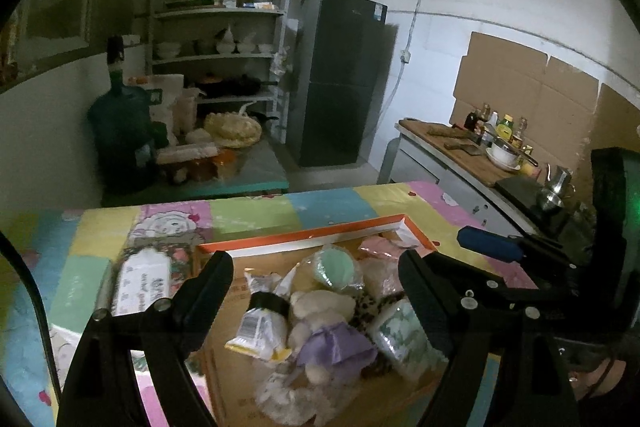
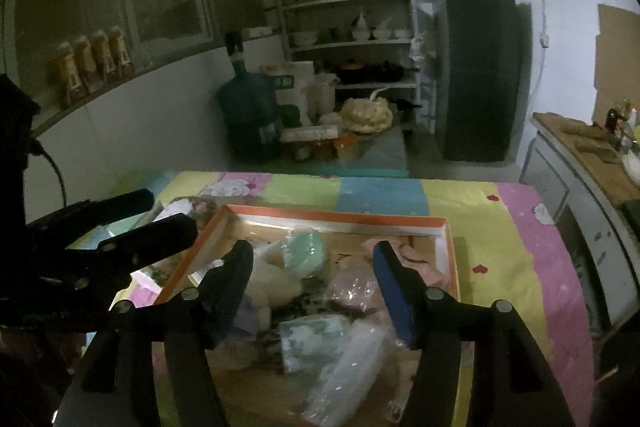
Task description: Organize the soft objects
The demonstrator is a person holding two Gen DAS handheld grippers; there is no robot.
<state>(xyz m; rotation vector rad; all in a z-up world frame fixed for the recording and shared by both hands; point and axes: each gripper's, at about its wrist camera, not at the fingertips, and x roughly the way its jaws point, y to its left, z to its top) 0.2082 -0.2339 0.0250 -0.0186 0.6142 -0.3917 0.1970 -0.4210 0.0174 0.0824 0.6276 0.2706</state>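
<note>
A shallow cardboard box with an orange rim (image 1: 308, 235) (image 2: 340, 217) lies on the patchwork table cover and holds several soft things. Among them are a cream teddy bear in a purple dress (image 1: 324, 331), a mint round pad in plastic (image 1: 334, 265) (image 2: 306, 253), a wrapped packet with a black band (image 1: 264, 319), a mint patterned pack (image 1: 400, 337) (image 2: 312, 339) and a clear plastic bag (image 2: 352, 363). My left gripper (image 1: 316, 267) hangs open above the box, with nothing between its fingers. My right gripper (image 2: 314, 259) is open over the box too, empty, blue pad (image 2: 394, 291) showing.
A white tagged packet (image 1: 140, 281) lies left of the box on the cover. Behind the table stand a water jug (image 1: 116, 135), shelves of dishes (image 1: 224, 39) and a dark fridge (image 1: 340, 79). A counter with bottles and a bowl (image 1: 496, 147) runs along the right.
</note>
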